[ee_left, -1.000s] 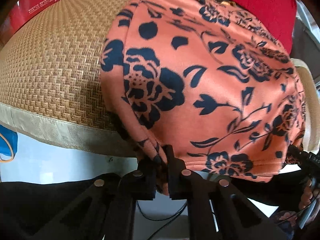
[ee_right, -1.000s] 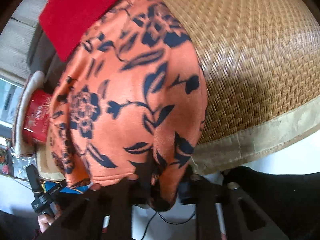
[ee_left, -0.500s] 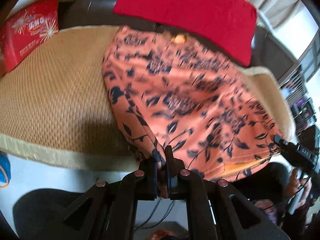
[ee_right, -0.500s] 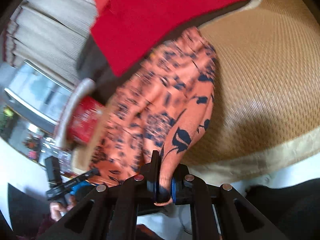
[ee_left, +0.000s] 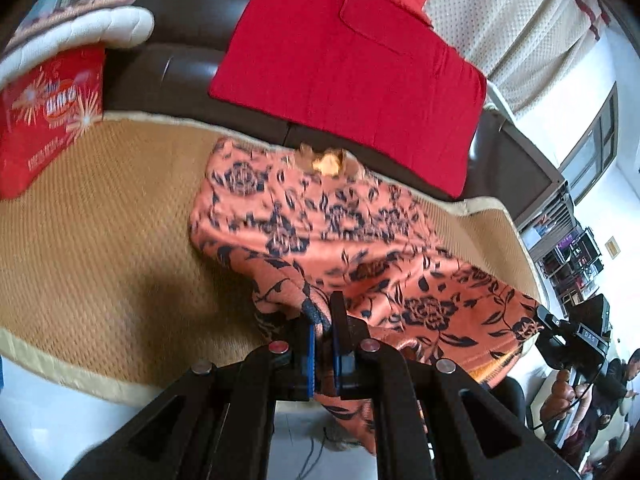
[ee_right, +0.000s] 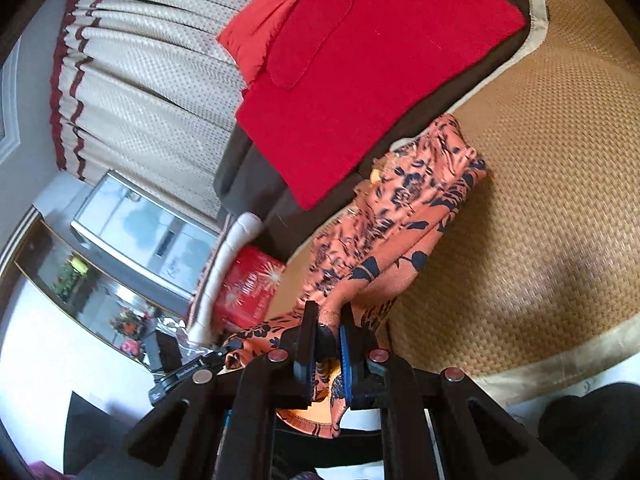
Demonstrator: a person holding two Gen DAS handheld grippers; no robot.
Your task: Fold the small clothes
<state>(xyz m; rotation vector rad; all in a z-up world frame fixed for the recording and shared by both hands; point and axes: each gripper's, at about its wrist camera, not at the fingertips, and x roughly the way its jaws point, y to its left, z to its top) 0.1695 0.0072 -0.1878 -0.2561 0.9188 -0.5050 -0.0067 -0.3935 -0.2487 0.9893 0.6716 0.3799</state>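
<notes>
Our left gripper (ee_left: 323, 320) has its jaws pinched close on a bunched corner of the orange garment with a dark blue floral print (ee_left: 352, 236), and our right gripper (ee_right: 328, 330) clamps the opposite lower corner of the same cloth between its blue-padded fingers (ee_right: 345, 354). Between the two grips the near hem is lifted off the woven tan straw mat (ee_left: 100, 240) that covers the sofa seat, and a loose fold of it hangs below the left jaws, past the mat's pale front border. The far part of the garment lies on the mat, its top edge at the mat's back edge, just beside the dark brown sofa backrest (ee_left: 184, 32). A flat red cloth with a patch pocket (ee_left: 352, 68) is draped over that backrest, its lower edge close to the garment's top. A red printed carton (ee_left: 44, 116) stands at the mat's left end, under a padded white cushion (ee_left: 92, 36). In the right wrist view a cream dotted curtain with dark red trim (ee_right: 132, 80) hangs behind the sofa.
</notes>
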